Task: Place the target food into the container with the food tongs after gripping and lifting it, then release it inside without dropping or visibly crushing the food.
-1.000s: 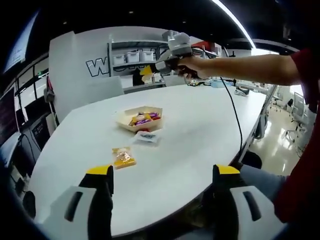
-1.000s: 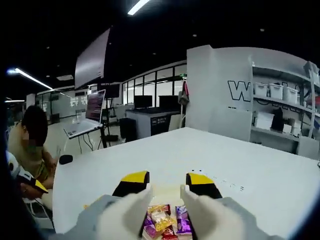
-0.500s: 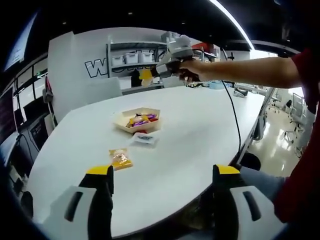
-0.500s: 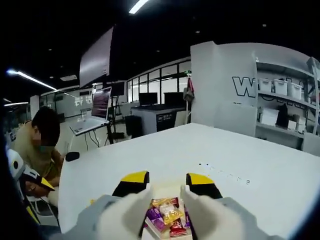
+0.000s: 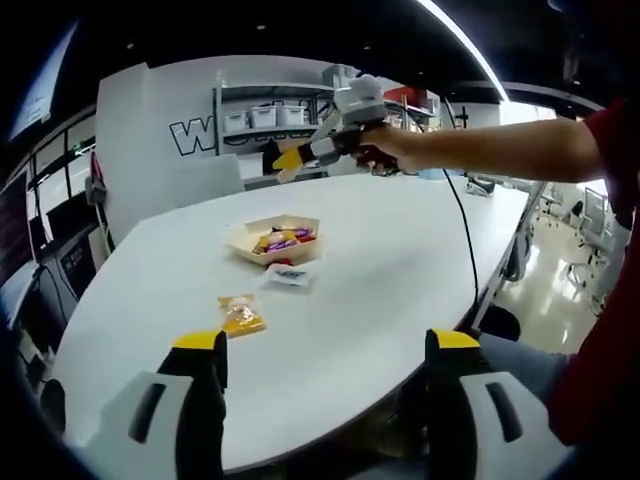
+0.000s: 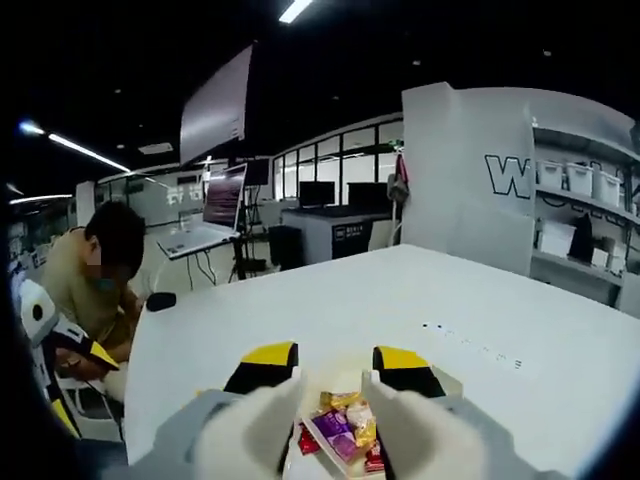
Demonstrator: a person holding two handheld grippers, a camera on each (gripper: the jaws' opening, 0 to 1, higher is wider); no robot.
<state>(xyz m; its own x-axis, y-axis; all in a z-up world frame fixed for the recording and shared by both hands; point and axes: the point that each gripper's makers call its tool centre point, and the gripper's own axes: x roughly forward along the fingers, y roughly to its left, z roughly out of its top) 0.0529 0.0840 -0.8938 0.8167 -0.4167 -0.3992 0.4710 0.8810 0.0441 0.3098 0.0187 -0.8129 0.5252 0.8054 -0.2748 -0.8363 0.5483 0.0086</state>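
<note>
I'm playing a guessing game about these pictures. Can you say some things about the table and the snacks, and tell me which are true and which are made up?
1. The cream paper tray holds colourful wrapped snacks. True.
2. The orange snack packet lies inside the tray. False: it lies on the white table, apart from the tray and nearer the left hand-held gripper.
3. The left hand-held gripper's jaws are shut on a snack. False: they stand wide apart with nothing between them.
4. The right hand-held gripper is up in the air above the table. True.
5. A white packet with dark print lies on the table just beside the tray. True.
6. The table is black. False: it is white.
</note>
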